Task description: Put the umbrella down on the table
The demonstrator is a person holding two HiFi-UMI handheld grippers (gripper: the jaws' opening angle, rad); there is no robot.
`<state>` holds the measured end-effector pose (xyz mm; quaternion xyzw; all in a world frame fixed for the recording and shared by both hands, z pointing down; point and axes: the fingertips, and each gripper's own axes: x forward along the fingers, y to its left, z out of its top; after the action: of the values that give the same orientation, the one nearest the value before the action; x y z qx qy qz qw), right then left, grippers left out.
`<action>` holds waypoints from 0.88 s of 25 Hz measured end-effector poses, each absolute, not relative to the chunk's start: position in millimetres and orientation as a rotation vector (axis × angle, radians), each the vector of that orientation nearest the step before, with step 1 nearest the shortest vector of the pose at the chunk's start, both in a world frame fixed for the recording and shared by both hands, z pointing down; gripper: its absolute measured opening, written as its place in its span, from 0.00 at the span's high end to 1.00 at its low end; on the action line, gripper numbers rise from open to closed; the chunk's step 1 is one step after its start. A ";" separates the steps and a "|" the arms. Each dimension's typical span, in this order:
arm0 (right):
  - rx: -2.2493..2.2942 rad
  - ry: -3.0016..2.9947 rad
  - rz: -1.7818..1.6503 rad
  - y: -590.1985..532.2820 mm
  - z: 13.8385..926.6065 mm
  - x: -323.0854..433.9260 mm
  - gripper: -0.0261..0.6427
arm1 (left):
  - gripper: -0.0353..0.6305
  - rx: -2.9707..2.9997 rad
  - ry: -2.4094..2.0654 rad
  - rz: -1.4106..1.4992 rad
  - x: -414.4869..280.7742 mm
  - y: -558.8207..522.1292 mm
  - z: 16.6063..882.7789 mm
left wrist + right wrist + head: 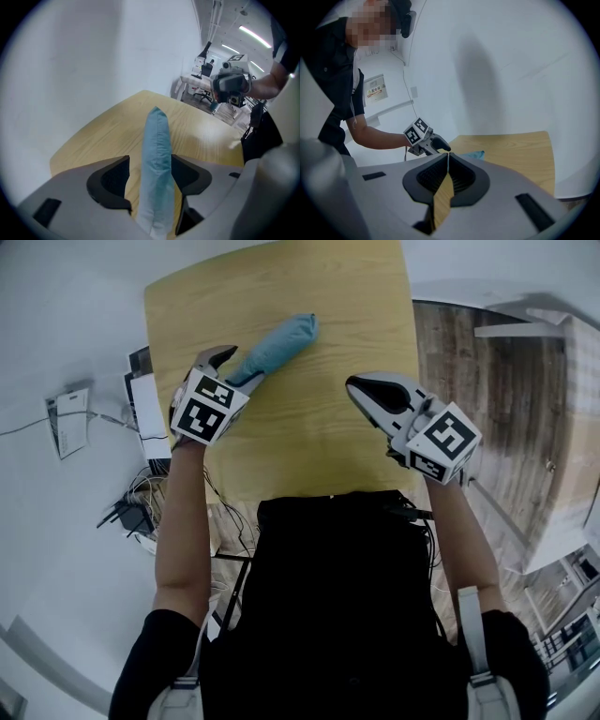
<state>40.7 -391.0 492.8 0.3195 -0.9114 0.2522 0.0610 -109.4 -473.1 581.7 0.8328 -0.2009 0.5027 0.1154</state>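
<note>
At the left, the left gripper (228,365) pinches the near end of the folded blue umbrella (279,341), its jaws pressed against the umbrella's sides. The umbrella stretches toward the far right over the wooden table (319,437); I cannot tell whether it touches the top. At the right, the right gripper (358,386) hangs over the table, jaws pressed together on nothing.
</note>
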 end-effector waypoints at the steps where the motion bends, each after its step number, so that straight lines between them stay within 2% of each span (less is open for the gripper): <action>1: 0.964 -2.760 0.754 -389.9 489.3 39.4 0.93 | 0.51 2.446 -0.607 1.436 -110.6 -473.0 574.3; 4: 0.958 -2.761 0.718 -387.2 477.0 34.1 0.93 | 0.53 2.480 -0.655 1.249 -112.2 -472.2 548.1; 6: 0.957 -2.760 0.689 -384.7 467.0 28.9 0.93 | 0.58 2.526 -0.682 1.070 -113.0 -468.8 525.9; 11: 0.994 -2.769 0.607 -377.5 433.7 18.0 0.93 | 0.81 2.619 -0.721 0.641 -121.7 -441.1 474.6; 14: 1.015 -2.774 0.543 -371.3 409.8 16.9 0.93 | 0.92 2.659 -0.717 0.473 -126.9 -419.9 451.6; 22: 1.090 -2.781 0.459 -329.8 366.5 9.2 0.93 | 0.93 2.615 -0.481 -0.122 -145.9 -347.4 370.2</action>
<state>9.2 -329.8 366.5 0.3600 -0.9186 0.1516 0.0599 -145.9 -347.4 370.2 0.9543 -0.1755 -0.0446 0.2378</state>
